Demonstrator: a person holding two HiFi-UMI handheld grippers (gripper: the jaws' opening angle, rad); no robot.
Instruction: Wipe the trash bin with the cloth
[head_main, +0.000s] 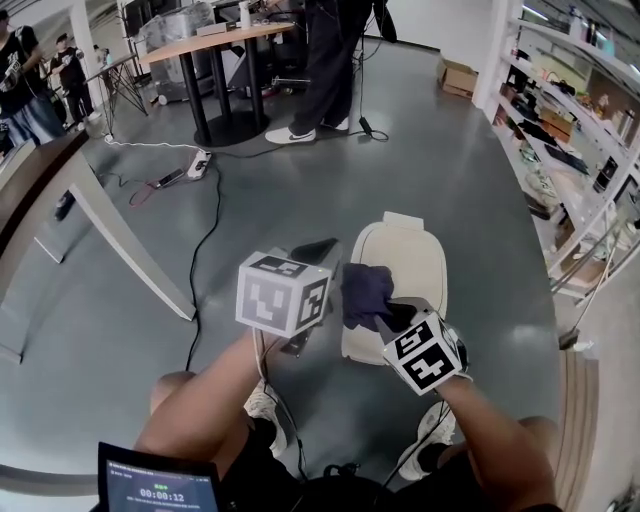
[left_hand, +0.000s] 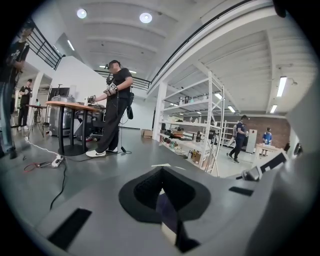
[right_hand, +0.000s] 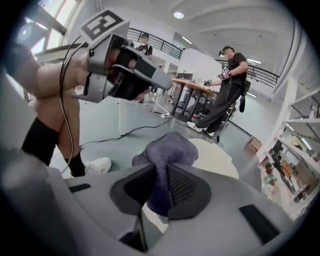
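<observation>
A cream trash bin (head_main: 410, 262) stands on the grey floor in front of me, seen from above with its lid closed. My right gripper (head_main: 386, 318) is shut on a dark purple cloth (head_main: 364, 290), which rests bunched on the near left part of the lid. In the right gripper view the cloth (right_hand: 167, 149) bulges out between the pads over the lid (right_hand: 216, 157). My left gripper (head_main: 317, 248) hovers just left of the bin, shut and holding nothing. It also appears high at the left in the right gripper view, as the left gripper (right_hand: 166, 81). The left gripper view looks across the room.
A black cable (head_main: 207, 250) runs over the floor from a power strip (head_main: 198, 162). A slanted white table leg (head_main: 125, 240) is at the left. Shelving (head_main: 585, 150) lines the right side. A person (head_main: 325, 65) stands at a round table (head_main: 215, 40) further back.
</observation>
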